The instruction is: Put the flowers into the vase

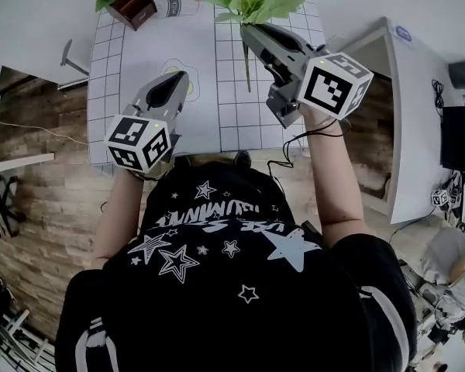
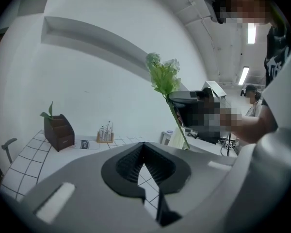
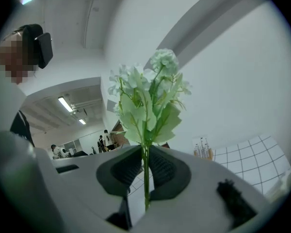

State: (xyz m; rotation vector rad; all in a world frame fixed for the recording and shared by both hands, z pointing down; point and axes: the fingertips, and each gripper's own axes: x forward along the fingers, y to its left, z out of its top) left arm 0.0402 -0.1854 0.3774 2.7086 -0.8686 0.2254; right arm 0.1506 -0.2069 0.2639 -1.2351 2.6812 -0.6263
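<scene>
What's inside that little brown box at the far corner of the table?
A green leaf pokes out of the brown box. The head view shows inner dividers; what the leaf stands in is hidden below the rim.

Two tongs are counted: left tongs and right tongs. One bunch of flowers, one brown box and one vial rack are seen.
</scene>
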